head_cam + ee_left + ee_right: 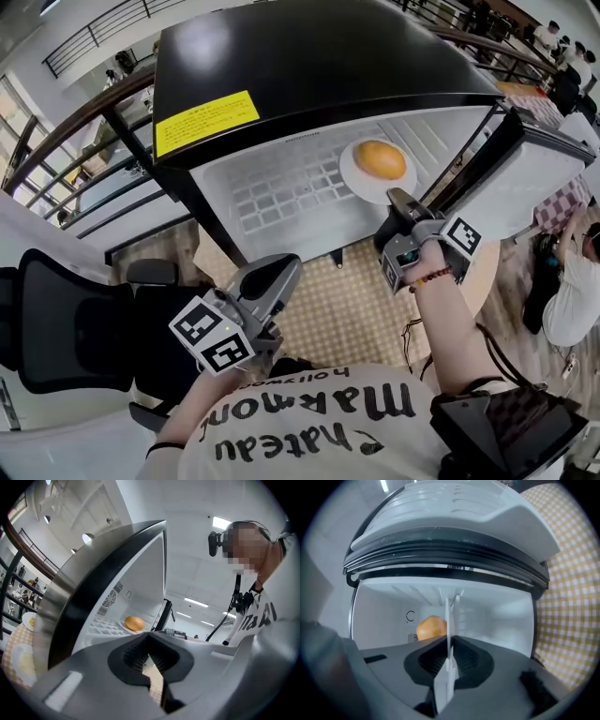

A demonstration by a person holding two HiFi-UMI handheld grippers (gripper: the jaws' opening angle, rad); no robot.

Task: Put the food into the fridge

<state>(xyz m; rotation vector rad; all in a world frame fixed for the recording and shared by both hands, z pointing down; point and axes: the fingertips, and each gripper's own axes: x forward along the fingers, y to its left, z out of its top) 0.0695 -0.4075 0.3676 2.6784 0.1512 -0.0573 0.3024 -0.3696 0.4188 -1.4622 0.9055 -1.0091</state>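
Two tongs face the open fridge. The left gripper hangs low, left of the opening, jaws together on nothing, it seems. The bun sits on a plate toward the shelf's right edge, straight ahead of the right gripper, which is clenched on the plate's near rim. Letting go probably falls to that nearer hand.

Person wears white black-lettered T-shirt, beaded bracelet.
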